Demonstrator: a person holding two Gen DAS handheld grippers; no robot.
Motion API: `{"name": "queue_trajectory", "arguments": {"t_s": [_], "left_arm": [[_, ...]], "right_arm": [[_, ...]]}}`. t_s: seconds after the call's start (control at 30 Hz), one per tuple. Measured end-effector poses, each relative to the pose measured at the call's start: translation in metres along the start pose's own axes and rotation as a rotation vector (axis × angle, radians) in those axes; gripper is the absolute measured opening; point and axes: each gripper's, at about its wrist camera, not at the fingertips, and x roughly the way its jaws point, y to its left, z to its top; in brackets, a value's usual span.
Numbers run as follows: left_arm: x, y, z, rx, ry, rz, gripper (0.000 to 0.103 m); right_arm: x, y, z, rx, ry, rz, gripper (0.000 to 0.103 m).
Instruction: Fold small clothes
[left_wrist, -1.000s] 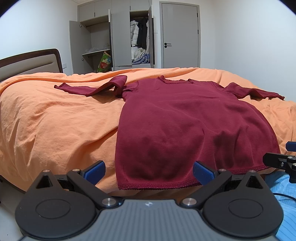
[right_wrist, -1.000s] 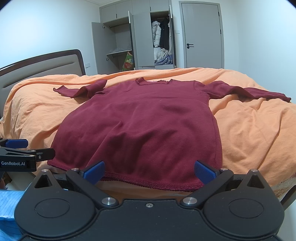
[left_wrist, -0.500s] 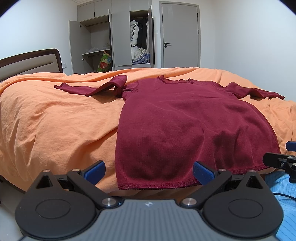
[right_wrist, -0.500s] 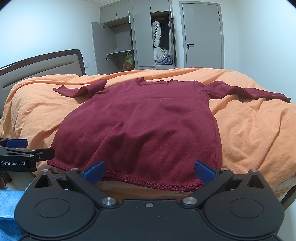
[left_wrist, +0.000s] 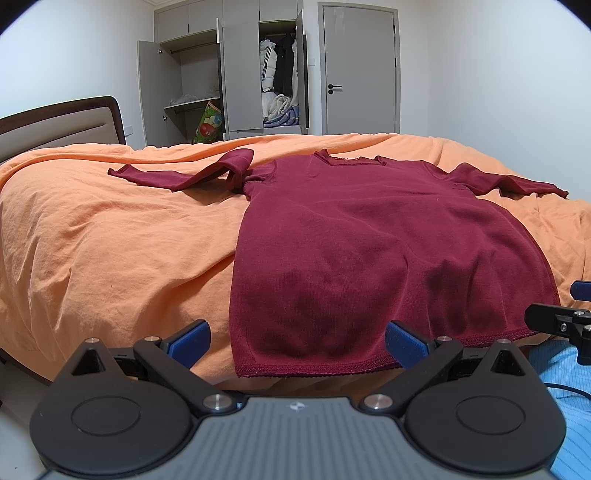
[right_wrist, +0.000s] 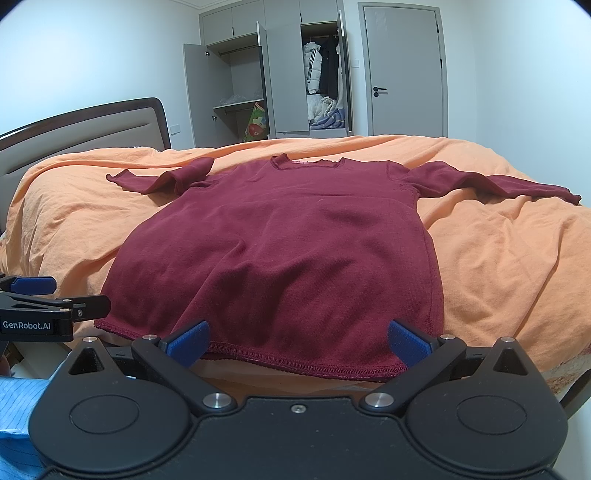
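Maroon shirt (left_wrist: 369, 251) lies flat on my orange bed (left_wrist: 110, 240), sleeves spread; left gripper (left_wrist: 297, 341) and right gripper (right_wrist: 298, 341) hover at its hem, fingers wide apart, empty

change: none visible | left gripper (left_wrist: 297, 341) and right gripper (right_wrist: 298, 341): same pose, jaws spread
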Motion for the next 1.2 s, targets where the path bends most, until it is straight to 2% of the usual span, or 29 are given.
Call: {"name": "queue_trajectory", "arguments": {"t_s": [1.2], "left_arm": [[0.0001, 0.0024, -0.0023, -0.003, 0.006, -0.002, 0.103]], "right_arm": [[-0.0001, 0.0002, 0.0, 0.001, -0.001, -0.005, 0.103]]}}
